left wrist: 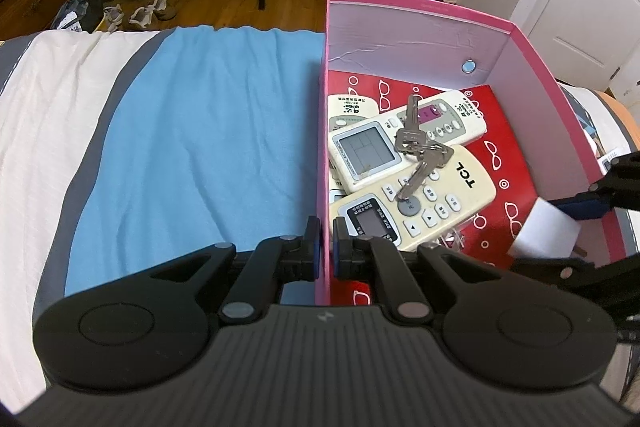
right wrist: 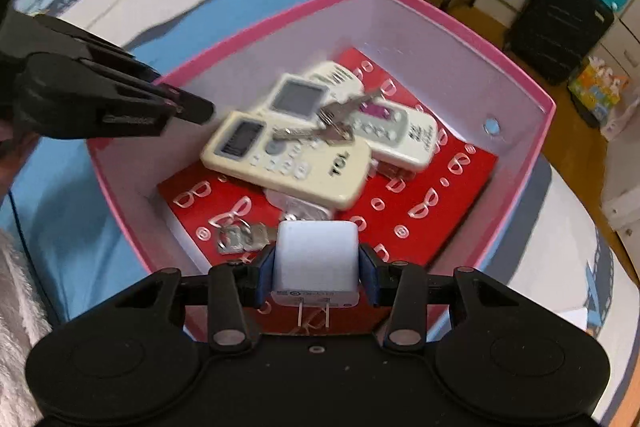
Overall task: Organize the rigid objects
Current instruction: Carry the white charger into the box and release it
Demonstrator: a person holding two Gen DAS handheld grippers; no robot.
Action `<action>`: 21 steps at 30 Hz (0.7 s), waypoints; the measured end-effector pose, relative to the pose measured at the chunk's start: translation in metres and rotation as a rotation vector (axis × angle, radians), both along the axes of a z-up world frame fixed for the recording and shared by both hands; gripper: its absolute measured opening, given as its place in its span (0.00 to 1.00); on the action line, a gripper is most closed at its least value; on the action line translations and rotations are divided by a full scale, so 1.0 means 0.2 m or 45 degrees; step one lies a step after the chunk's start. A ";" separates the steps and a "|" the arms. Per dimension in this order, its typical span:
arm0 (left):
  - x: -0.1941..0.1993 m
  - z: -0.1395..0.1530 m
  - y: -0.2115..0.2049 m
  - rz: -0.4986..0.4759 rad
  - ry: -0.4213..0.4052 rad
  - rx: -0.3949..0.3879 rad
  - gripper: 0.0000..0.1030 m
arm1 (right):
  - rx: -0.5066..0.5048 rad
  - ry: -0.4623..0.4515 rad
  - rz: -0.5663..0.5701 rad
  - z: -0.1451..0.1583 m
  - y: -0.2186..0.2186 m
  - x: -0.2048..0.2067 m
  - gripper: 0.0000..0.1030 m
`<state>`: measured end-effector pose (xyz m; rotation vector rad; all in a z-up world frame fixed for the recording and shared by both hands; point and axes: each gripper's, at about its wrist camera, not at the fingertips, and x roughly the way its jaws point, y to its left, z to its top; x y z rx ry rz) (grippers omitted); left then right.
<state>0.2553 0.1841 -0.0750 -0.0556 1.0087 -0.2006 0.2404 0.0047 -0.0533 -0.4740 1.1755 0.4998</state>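
The right wrist view is blurred by motion, so the small print on the remotes cannot be read there. Under the TCL remote a grey-white object is mostly hidden, and I cannot tell what it is. Beside it, just ahead of the right gripper's left finger, lies a second metal piece with a ring, half covered. In the left wrist view a third remote shows only its top end behind the others, and its lower part is cut off by the box wall.

The word "TCL" is readable on the nearest remote. The remote behind it carries small text along its screen frame and Chinese characters at its far end, too small to read. The charger's plug face has a printed label that is not legible.

The right gripper is clenched on a white charger, prongs pointing back at the camera, held above the near corner of the pink box. The left gripper is pinching the near wall of the pink box, one finger outside and one inside. A bunch of keys lies across the two upper remotes, ahead of the left gripper. All lies on a red book with white glasses pattern, on the box floor.
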 end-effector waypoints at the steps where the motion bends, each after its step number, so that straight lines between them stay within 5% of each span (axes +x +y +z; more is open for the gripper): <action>1: 0.00 0.00 0.00 0.001 0.001 -0.002 0.05 | -0.012 0.000 -0.005 0.00 -0.01 0.00 0.48; 14: 0.01 0.00 -0.01 0.005 0.004 0.019 0.05 | 0.230 -0.234 -0.142 0.34 -0.38 -0.16 0.57; 21: 0.01 0.00 -0.03 0.012 0.006 0.036 0.05 | 0.437 -0.131 -0.484 0.36 -0.89 -0.08 0.58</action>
